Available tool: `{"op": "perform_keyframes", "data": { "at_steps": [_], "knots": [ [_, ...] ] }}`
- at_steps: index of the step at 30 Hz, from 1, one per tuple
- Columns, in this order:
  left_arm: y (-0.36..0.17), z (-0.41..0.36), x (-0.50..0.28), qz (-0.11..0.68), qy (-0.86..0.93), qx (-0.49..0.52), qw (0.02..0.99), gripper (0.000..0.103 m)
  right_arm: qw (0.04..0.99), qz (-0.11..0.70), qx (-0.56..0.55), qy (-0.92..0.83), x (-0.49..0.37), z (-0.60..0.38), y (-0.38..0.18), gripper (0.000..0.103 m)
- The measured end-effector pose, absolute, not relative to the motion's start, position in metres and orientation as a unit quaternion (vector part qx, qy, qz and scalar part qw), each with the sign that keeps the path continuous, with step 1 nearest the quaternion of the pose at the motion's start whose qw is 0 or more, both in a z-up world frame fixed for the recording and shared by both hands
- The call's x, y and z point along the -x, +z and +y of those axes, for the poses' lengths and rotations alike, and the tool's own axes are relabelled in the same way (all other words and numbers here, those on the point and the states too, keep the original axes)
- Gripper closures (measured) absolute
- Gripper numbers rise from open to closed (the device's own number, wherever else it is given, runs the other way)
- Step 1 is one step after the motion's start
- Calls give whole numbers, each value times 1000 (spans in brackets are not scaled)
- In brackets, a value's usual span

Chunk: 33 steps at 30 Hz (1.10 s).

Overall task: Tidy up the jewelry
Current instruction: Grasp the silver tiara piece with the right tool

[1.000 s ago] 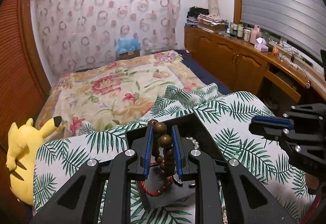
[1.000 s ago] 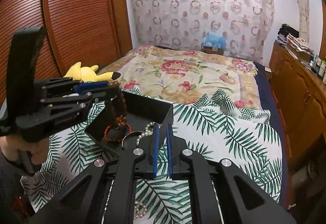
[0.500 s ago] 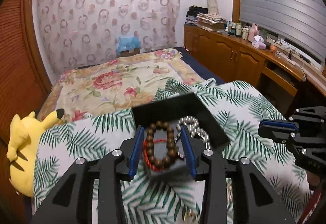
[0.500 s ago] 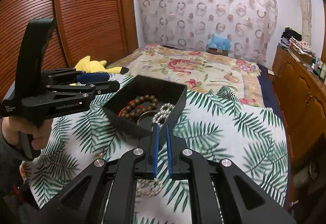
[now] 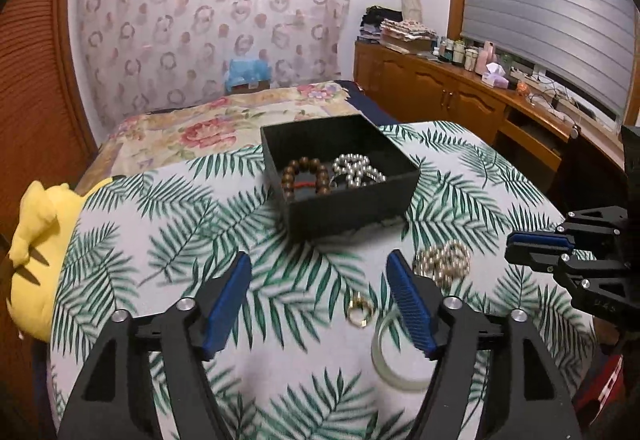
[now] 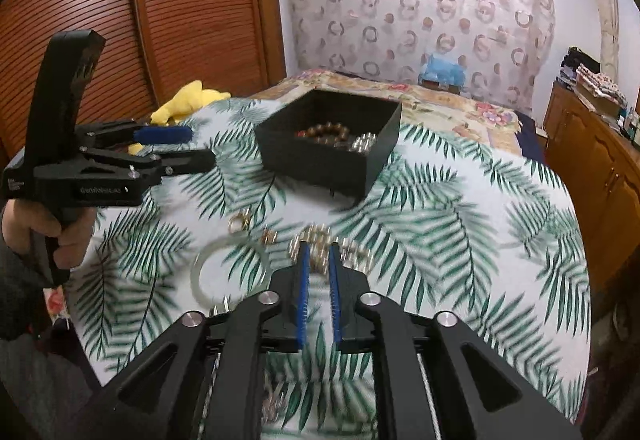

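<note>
1. Blue-padded left claw [image 5: 320, 276] hangs over the palm-print cloth [image 5: 168, 224], fingers spread wide, nothing between them.
2. Right claw [image 6: 319, 260], pads drawn nearly together with a narrow gap, sits low over the cloth, tips just above a loose beaded bracelet [image 6: 316, 236]; no grip on it that I can make out.
3. Loose pieces on the cloth near the claws: pale green bangle [image 5: 390, 358] lying flat, a small gold ring [image 5: 360, 310] just beside it, the pale-bead bracelet [image 5: 442, 260] a little farther on.
4. Right view is blurred here; a second small gold piece [image 6: 269, 236] shows between bangle and bracelet.
5. Black open box [image 5: 352, 209] stands beyond, well apart from the loose pieces. Inside: brown wooden bead bracelet [image 5: 305, 177] with a red cord, and a pearl strand [image 5: 358, 169] beside it.
6. Yellow plush toy [image 5: 34, 260] at the left edge; floral bedspread [image 5: 200, 127] behind the box.
</note>
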<state>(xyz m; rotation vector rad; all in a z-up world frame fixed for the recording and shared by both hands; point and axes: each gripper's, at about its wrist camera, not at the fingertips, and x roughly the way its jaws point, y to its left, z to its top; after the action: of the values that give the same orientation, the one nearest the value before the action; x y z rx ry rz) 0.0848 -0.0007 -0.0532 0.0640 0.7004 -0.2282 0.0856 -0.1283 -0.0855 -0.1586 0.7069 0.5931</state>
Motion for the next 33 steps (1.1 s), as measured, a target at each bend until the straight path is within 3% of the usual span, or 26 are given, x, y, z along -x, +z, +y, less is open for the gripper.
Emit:
{"op": "perform_keyframes", "data": {
  "at_steps": [2,6,11,16,30,33],
  "knots": [
    [-55,0,-77,345,-113,-27,931,30,891,344,77,285,-76,-132,-91,79],
    [-60,0,-60,347,-114,-26,931,21,887,353,79,286,-58,-137,-100,73],
    [-69,-4,-42,355,-114,-32,928,15,885,355,86,291,-34,-135,-108,43],
    [-78,-6,-31,365,-118,-29,923,13,877,361,107,300,-18,-126,-118,28],
    [-94,-15,-30,388,-133,-27,911,13,865,373,154,296,-10,-111,-137,27],
    [-97,-16,-30,392,-134,-26,910,13,866,373,148,300,-9,-113,-138,36]
  ]
}}
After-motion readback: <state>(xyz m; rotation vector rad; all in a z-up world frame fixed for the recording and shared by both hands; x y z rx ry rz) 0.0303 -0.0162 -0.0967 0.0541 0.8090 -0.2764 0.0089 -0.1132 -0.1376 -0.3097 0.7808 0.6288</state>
